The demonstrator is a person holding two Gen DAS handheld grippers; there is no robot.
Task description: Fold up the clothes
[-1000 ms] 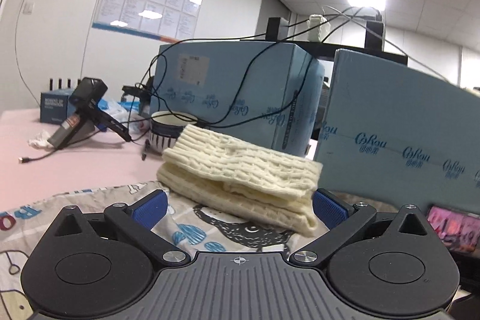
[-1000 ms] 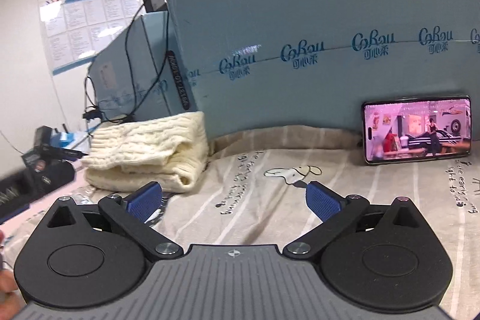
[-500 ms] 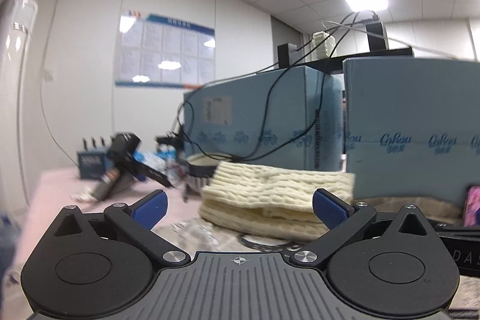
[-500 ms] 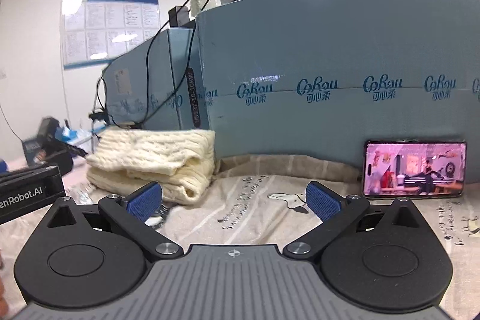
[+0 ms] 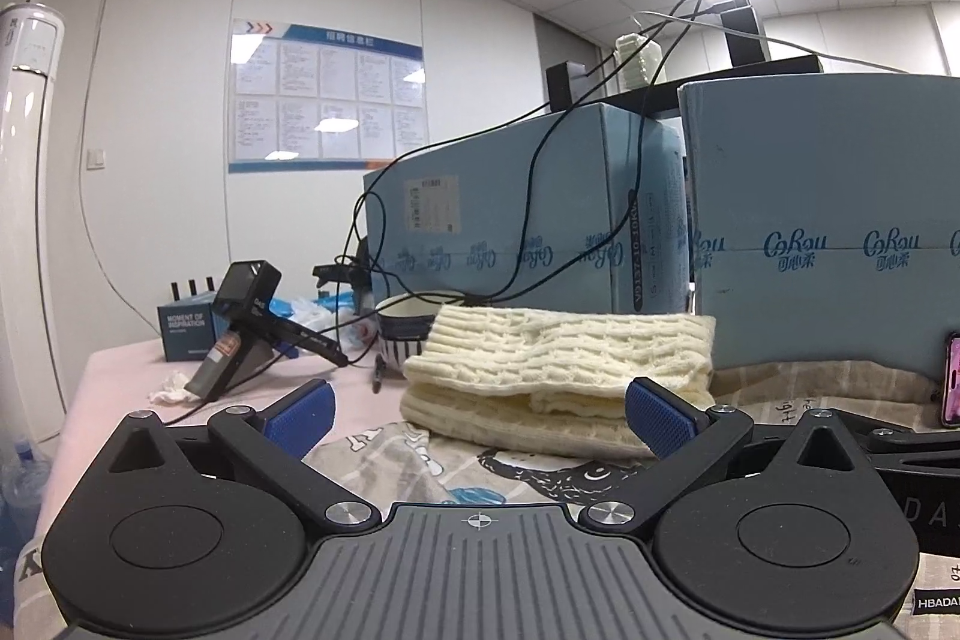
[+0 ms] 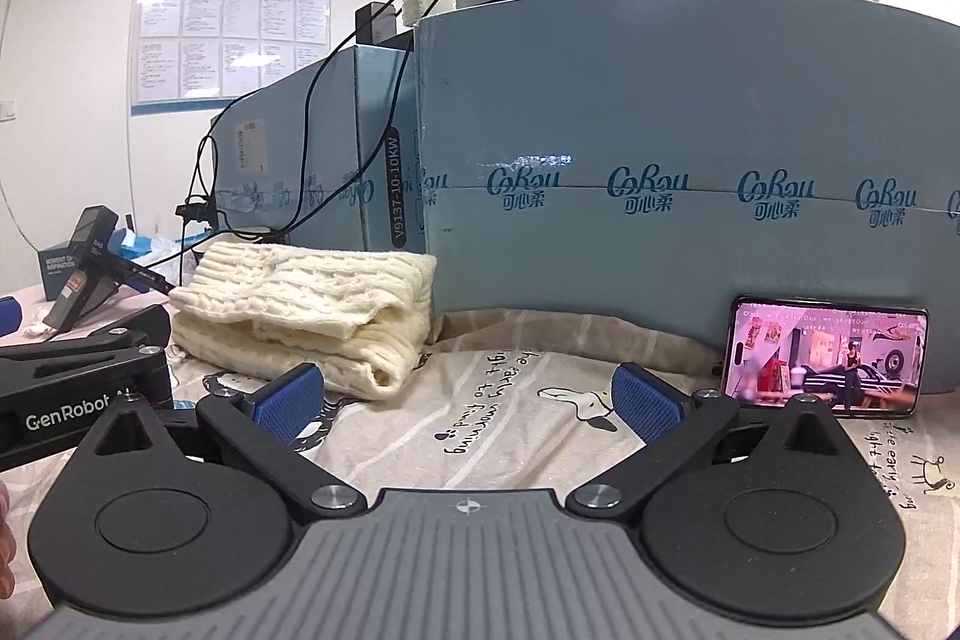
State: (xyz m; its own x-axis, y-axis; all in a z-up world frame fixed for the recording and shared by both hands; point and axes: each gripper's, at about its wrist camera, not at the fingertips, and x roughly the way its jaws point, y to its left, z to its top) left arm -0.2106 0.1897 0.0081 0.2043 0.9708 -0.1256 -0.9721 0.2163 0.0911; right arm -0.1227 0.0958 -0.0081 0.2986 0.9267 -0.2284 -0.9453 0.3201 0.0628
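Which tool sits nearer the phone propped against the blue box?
Right. The right tool, open and empty, faces the phone just ahead to its right. The left tool, also open, faces the folded sweater, phone at its far right.

A cartoon-printed sheet (image 6: 528,418) covers the surface ahead of both tools. On it, ahead and left of the right tool, lies a folded cream knit sweater (image 6: 312,307), its far edge close to the blue cardboard boxes (image 6: 660,196) standing behind. A phone (image 6: 825,357) leans against those boxes, ahead and right. Left of the sheet is pink tabletop (image 5: 138,370), bearing a crumpled tissue (image 5: 171,388), a small blue box (image 5: 186,331), a bowl (image 5: 405,328) and a handheld device (image 5: 240,334).
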